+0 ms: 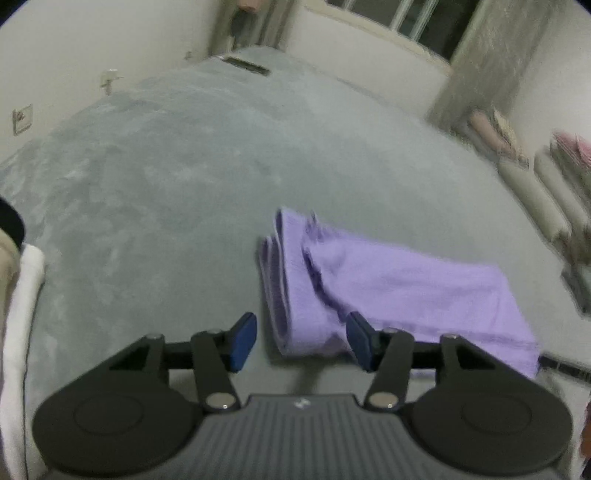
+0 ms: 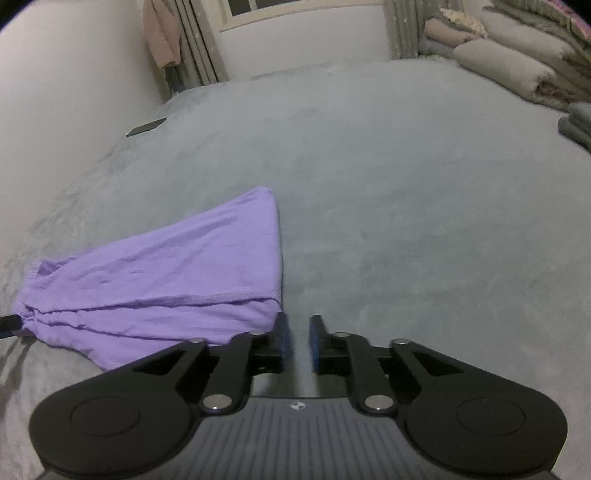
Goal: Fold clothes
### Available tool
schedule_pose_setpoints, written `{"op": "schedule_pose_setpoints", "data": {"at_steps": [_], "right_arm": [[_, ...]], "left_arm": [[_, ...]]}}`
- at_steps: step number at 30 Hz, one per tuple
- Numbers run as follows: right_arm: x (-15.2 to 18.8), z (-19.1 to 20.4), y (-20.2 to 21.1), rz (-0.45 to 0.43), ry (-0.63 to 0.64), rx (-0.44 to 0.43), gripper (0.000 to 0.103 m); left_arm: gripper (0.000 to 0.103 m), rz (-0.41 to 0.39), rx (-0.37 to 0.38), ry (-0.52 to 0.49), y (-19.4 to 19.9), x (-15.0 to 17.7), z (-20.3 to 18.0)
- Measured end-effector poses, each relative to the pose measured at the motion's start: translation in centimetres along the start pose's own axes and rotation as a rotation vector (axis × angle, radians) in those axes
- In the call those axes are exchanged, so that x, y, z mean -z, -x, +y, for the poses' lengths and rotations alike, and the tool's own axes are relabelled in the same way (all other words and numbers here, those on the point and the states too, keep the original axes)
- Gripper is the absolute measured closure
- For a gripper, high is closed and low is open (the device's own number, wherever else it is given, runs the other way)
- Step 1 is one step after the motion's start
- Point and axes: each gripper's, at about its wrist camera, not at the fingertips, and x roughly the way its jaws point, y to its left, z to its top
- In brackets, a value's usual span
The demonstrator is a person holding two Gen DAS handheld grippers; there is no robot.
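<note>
Location: bedroom in a home.
Indicators: a wide bed under a grey plush blanket, rolled and stacked bedding along its far edge, a curtained window, a garment hanging by the wall, a wall socket.

A folded purple garment lies on a grey plush-covered bed, rolled bedding stacked at its far edge.

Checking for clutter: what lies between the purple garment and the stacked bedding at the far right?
Only bare grey bed cover separates purple garment and stacked bedding, per right wrist view.
</note>
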Motion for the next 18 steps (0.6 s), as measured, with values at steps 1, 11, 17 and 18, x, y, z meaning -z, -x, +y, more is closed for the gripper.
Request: {"op": "schedule_pose_setpoints", "data": {"at_steps": [1,11,17,18], "right_arm": [[0.0,0.4,0.2,-0.012,0.025,0.018,0.076],[0.4,3.8,1.5,-0.089,0.170,-0.017,0.075],[1.2,4.4,1.4,-0.101,0.285,-0.004,0.075],[1.4,4.7,1.4,-0.099,0.316,-0.012,0.075]], "left_arm": [[0.051,-0.017,0.002,0.024,0.2,-0.3,0.3],[0.076,-0.049,0.010,0.149,-1.3,-0.5,1.2],[0.085,-0.046,0.023,0.115,-2.0,-0.1,0.2],[0.088,-0.035,0.027,0.122,-2.3,0.0,0.3]]}}
